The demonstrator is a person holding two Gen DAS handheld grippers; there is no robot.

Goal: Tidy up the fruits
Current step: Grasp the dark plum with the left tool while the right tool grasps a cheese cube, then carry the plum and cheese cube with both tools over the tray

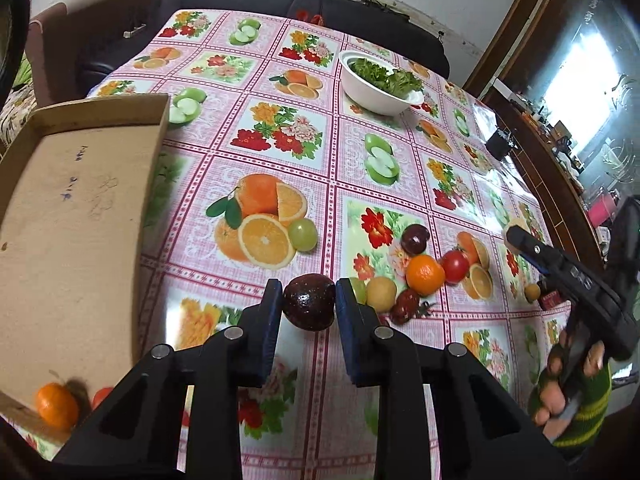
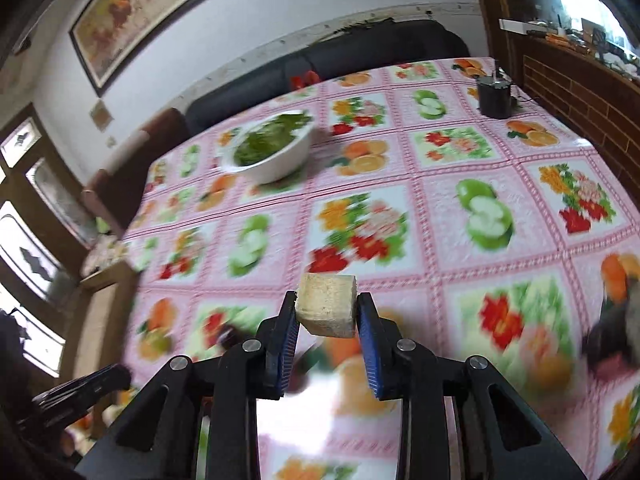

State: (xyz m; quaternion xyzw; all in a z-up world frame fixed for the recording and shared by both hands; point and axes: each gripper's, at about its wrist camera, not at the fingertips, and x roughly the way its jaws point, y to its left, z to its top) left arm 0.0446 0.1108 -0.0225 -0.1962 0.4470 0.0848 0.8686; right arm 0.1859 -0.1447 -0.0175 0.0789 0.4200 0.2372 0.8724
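Left wrist: left tool (image 1: 309, 303) clamps a glossy dark round fruit (image 1: 309, 302); right tool (image 2: 327, 312) clamps a pale fibrous block (image 2: 327, 305).

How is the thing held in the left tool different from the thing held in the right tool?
The left tool holds a dark fruit; the right tool holds a pale block.
The fruit is rounded and smooth, the block flat-sided with edges.
The fruit is glossy dark maroon, the block matt beige and rough-looking.
Both are clamped between blue pads and lifted above the tablecloth.
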